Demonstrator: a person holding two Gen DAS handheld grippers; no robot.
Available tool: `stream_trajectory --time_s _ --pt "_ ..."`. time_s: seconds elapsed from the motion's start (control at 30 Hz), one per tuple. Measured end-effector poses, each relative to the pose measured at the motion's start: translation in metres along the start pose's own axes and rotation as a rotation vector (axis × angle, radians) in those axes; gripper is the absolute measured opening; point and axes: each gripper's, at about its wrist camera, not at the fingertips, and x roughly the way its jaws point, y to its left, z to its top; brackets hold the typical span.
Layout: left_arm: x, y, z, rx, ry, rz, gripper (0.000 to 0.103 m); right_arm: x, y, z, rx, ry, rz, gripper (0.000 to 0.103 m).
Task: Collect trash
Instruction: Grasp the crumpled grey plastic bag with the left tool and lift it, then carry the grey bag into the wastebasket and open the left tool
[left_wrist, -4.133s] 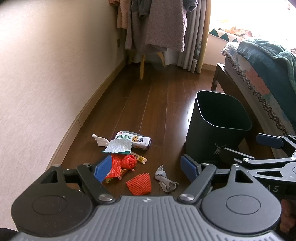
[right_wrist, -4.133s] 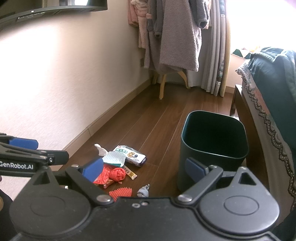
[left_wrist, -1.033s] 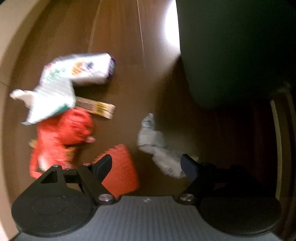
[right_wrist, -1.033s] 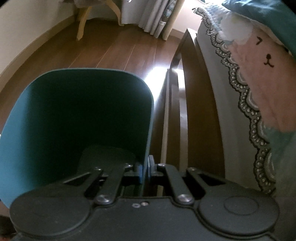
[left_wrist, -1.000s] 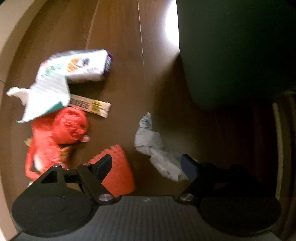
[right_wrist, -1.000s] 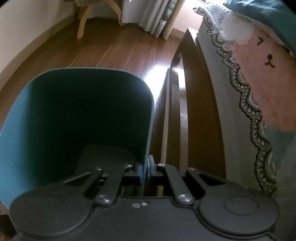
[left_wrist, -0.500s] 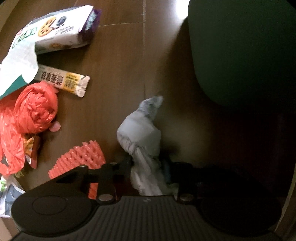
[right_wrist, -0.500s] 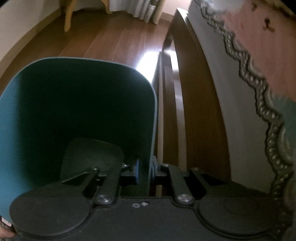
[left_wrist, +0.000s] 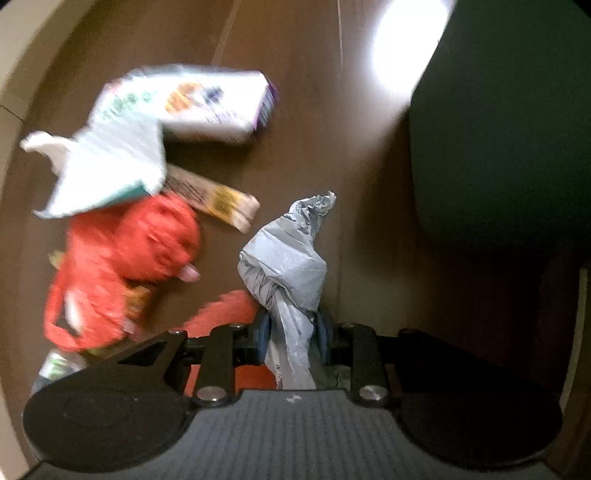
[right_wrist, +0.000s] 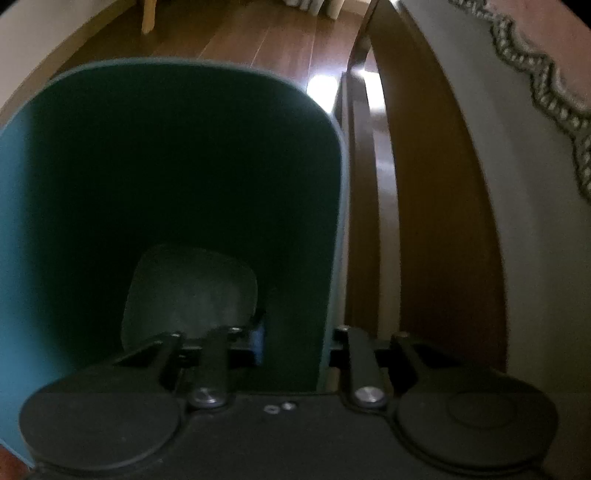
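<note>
Left tool (left_wrist: 291, 338): pointing down at the floor, jaws closing on the grey bag (left_wrist: 284, 266); blue pads sit either side of its twisted waist, plastic bunched between them.
Grey bag: crumpled thin plastic, knotted in the middle, one tail fanning up toward the bin (left_wrist: 509, 122), other tail running under the tool. Can't tell if it's off the floor (left_wrist: 310, 122) yet.
Feel, my guess: v. light, soft, squashes flat, a bit slick. Knot is the thickest bit, so that's the spot to pinch; tails would prob. slide out.
Right tool (right_wrist: 291, 341): nearly closed, one finger inside the bin wall, the other outside; looks clamped on the rim (right_wrist: 334, 236). Outer pad hidden, so contact is a judgement.
Bin: dark green, stiff plastic, nothing seen inside in the right view. Stands just right of the bag, by the bed frame (right_wrist: 428, 184).
Rest of trash: red bag (left_wrist: 122, 266), blurred, left of the grey one; red net (left_wrist: 221, 317) just beside the left tool; snack bar (left_wrist: 218, 201), white pack (left_wrist: 199, 103), torn wrapper (left_wrist: 110, 166) further up.
Risk: loose tail may snag the net or slip as the bag goes over the rim.
Progress: early, I'd say; pile not yet binned.
</note>
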Motion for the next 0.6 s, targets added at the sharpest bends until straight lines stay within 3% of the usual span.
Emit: stream_trajectory --time_s 0.1,0.27,0.43,0.6 --pt "-0.039 0.010 0.008 0.035 -0.059 0.008 0.025 -0.002 0.001 -0.003 0.008 -0.007 -0.006 0.010" --pt "-0.124 0.015 0.022 0.095 -0.152 0.017 0.025 -0.015 -0.005 -0.011 0.107 -0.027 0.098 0.004" --pt "-0.208 0.036 0.025 0.102 -0.247 0.004 0.025 -0.030 0.006 -0.026 0.108 -0.036 0.076 0.005" --pt "-0.283 0.028 0.029 0.138 -0.354 -0.053 0.025 -0.052 0.014 -0.031 0.099 -0.062 0.056 0.005"
